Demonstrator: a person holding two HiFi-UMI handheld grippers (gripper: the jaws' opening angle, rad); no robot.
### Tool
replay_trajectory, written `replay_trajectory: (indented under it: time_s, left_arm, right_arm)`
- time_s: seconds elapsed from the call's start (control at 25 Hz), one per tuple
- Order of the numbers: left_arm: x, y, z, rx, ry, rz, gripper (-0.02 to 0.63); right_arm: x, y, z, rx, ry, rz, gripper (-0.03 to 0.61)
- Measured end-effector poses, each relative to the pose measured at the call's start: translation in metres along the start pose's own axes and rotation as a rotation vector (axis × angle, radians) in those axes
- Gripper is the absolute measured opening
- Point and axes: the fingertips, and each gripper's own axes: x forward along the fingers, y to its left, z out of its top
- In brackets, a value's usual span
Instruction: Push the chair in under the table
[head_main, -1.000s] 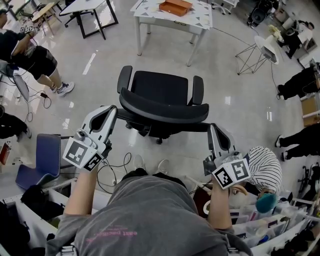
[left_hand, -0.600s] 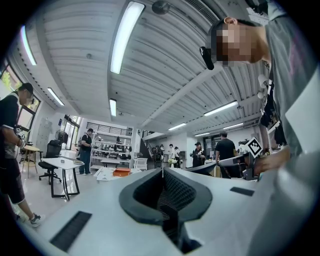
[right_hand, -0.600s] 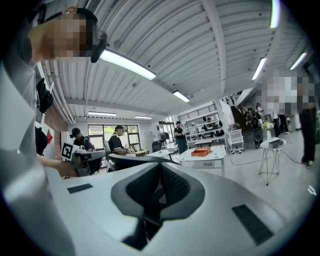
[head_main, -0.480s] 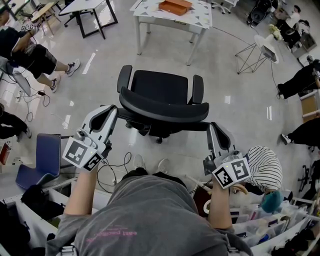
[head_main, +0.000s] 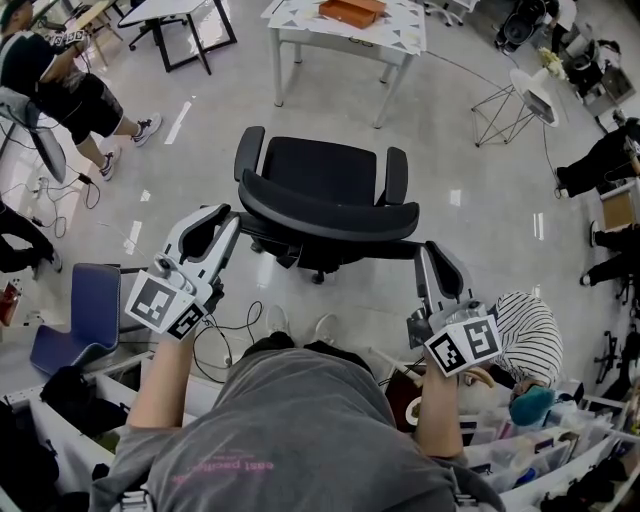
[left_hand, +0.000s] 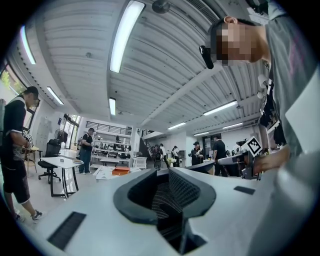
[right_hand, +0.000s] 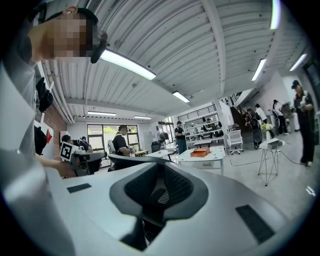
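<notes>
**Clerk:** What has altered in the last second?

**Inspector:** Only the jaws. Both have just been opening. The left gripper (head_main: 226, 222) now stands released, with a plain gap between its pads. Its own view shows nothing in that gap. The right gripper (head_main: 433, 258) has parted by no more than a crack, and it is likewise empty.

**Clerk:** And the chair?

**Inspector:** The chair (head_main: 320, 175) stands on the floor (head_main: 200, 130) directly ahead of the person. Its backrest (head_main: 330, 215) is turned towards them and its seat faces the worktop (head_main: 345, 45). Chair and worktop are well apart, with bare floor between them. Set against a second ago, the chair's position is practically unchanged. It is not pushed in.

**Clerk:** Any contact?

**Inspector:** The left gripper's tip lies just beside the left end of the backrest, and the right gripper's tip just beside the right end. The head view does not show whether either touches. Neither holds the chair.

**Clerk:** What does that mean for the task?

**Inspector:** In my judgement the push has not begun. Jaws opening at both ends of the backrest suggest a hold is being prepared. The whole travel to the worktop remains. An uneven shove from one side could swing the chair off line, towards the worktop's legs.
</notes>
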Motion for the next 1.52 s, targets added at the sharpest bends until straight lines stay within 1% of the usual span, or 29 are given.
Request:
replay_trajectory:
  time_s: [0.16,0.32,0.48,0.76,1.08,1.12,1.2,1.24,1.52]
  left_arm:
    - [0.000,0.001,0.000,0.002,0.004,0.005,0.092]
    - [0.002,0.002,-0.001,0.004,0.011,0.007,0.114]
    - [0.003,0.004,-0.002,0.003,0.020,0.011,0.138]
    - [0.004,0.008,-0.009,-0.003,0.041,0.013,0.167]
    - [0.004,0.014,-0.015,-0.012,0.060,0.029,0.195]
    - [0.004,0.015,-0.015,-0.013,0.062,0.030,0.198]
    - [0.005,0.017,-0.018,-0.015,0.070,0.032,0.210]
    - [0.005,0.018,-0.019,-0.016,0.075,0.032,0.218]
    - [0.007,0.021,-0.031,-0.025,0.107,0.025,0.240]
  right_arm:
    - [-0.001,-0.002,0.002,-0.002,-0.003,-0.014,0.060]
    - [0.001,-0.004,0.001,0.000,0.002,-0.019,0.081]
    - [0.003,-0.005,0.000,0.005,0.010,-0.018,0.121]
    - [0.007,-0.007,-0.003,0.003,0.024,-0.017,0.163]
    - [0.008,-0.012,-0.005,0.007,0.030,-0.026,0.177]
    - [0.008,-0.012,-0.005,0.007,0.032,-0.027,0.189]
    - [0.010,-0.013,-0.007,0.008,0.037,-0.028,0.190]
    - [0.010,-0.014,-0.007,0.008,0.039,-0.028,0.204]
    - [0.013,-0.017,-0.012,0.010,0.049,-0.034,0.206]
